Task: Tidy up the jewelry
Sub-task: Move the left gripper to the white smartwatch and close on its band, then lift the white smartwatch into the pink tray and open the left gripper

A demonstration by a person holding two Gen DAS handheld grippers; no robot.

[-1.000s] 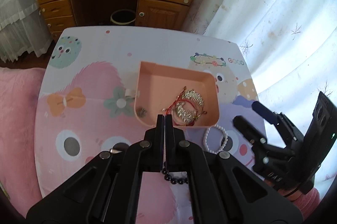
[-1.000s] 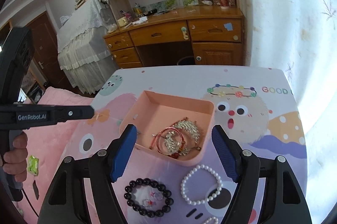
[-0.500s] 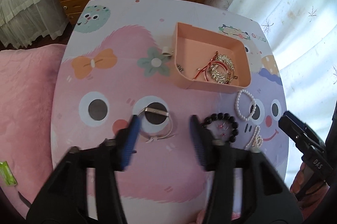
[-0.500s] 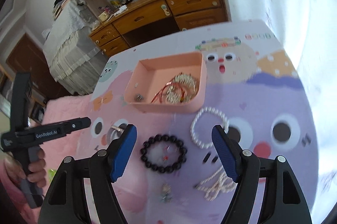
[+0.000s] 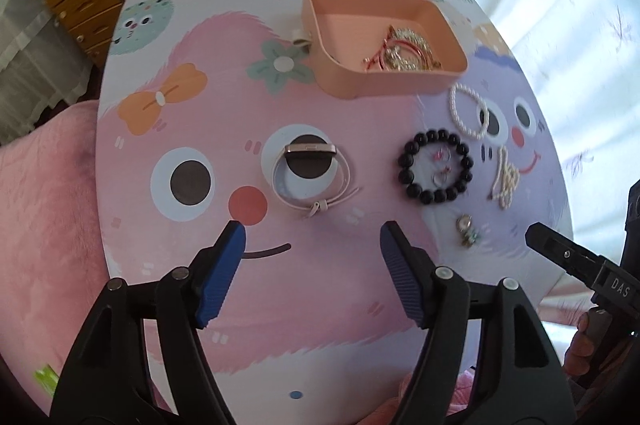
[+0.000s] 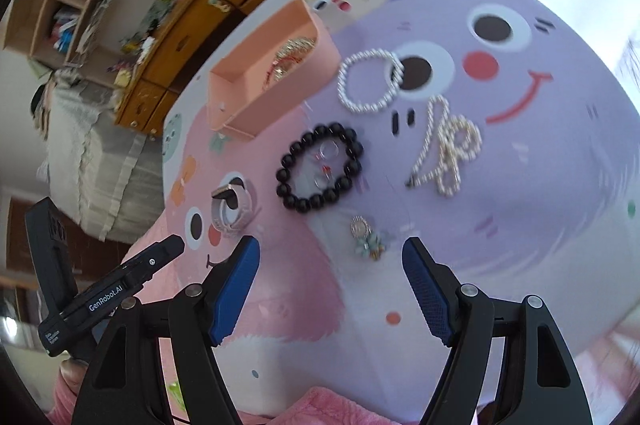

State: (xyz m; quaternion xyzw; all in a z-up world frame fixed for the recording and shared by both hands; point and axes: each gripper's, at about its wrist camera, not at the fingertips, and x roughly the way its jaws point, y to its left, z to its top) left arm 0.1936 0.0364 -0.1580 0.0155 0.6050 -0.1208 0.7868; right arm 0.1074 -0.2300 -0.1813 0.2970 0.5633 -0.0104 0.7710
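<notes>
Beads (image 5: 436, 167) dropped since a second ago: left tool (image 5: 312, 237) now spread wide, empty; right tool (image 6: 330, 253) likewise released.

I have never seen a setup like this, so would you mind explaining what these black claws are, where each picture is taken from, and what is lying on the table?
There is no robot here: a person holds a two-finger gripper in each hand, and each carries a fisheye camera looking along its blue-padded fingers. One picture looks past the left gripper, the other past the right gripper. Both stand open and hold nothing.

On the cartoon-printed table stands a pink tray with gold and red jewelry inside. Outside it lie a pink strap bracelet, a black bead bracelet with small rings inside its circle, a pearl bracelet, a tangled pearl strand and a small brooch-like piece.
</notes>
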